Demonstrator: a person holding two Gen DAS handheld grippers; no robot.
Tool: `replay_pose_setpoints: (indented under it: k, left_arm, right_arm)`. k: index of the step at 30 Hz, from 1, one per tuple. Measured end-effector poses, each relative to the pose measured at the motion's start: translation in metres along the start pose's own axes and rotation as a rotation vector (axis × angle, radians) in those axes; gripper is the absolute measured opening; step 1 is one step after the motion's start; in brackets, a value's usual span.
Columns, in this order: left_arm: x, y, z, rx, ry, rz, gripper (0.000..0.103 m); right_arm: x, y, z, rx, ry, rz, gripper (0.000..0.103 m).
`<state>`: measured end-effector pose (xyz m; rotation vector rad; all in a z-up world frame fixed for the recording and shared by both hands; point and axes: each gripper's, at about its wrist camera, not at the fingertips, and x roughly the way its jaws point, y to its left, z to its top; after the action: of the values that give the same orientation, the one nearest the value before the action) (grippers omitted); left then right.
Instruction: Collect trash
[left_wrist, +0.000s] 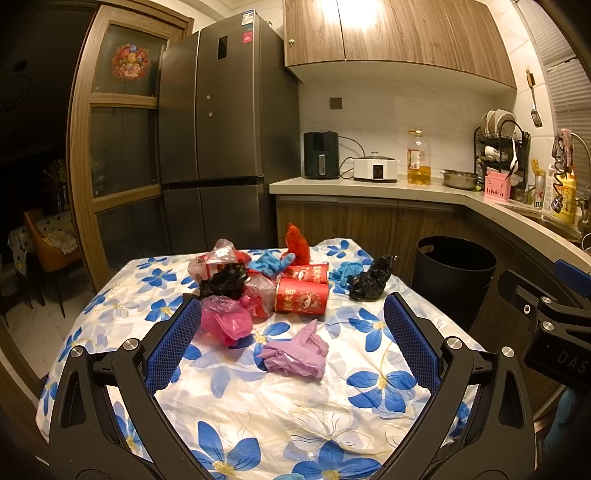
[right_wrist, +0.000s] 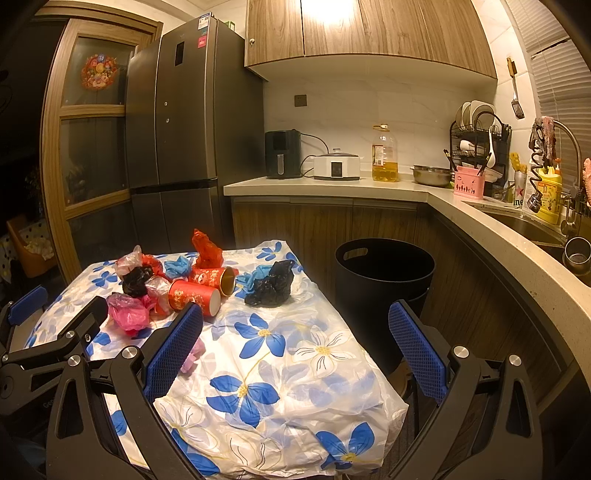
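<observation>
Trash lies on a table under a blue-flowered cloth (left_wrist: 280, 413). A crumpled purple glove (left_wrist: 295, 354) lies nearest, between the fingers of my left gripper (left_wrist: 291, 332), which is open and holds nothing. Beyond it sit a pink bag (left_wrist: 225, 319), two red paper cups (left_wrist: 301, 301) on their sides, black bags (left_wrist: 369, 280), blue gloves (left_wrist: 269, 264) and a red bag (left_wrist: 297, 245). My right gripper (right_wrist: 295, 338) is open and empty over the table's right front corner. A black bin (right_wrist: 380, 291) stands on the floor to the right of the table.
A kitchen counter (right_wrist: 369, 188) runs behind and along the right, carrying an air fryer, a cooker, an oil bottle, a dish rack and a sink (right_wrist: 532, 225). A grey fridge (left_wrist: 218, 140) stands behind the table. Each gripper shows at the edge of the other's view.
</observation>
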<state>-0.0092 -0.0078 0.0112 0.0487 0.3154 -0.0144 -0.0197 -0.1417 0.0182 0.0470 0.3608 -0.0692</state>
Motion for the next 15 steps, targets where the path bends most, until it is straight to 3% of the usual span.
replay_pose_setpoints:
  k: [15]
  left_arm:
    - [-0.0024,-0.0008,-0.0007,-0.002,-0.004,-0.005,0.097]
  right_arm:
    - [0.0008,-0.0011,-0.001,0.001,0.0,0.0,0.098]
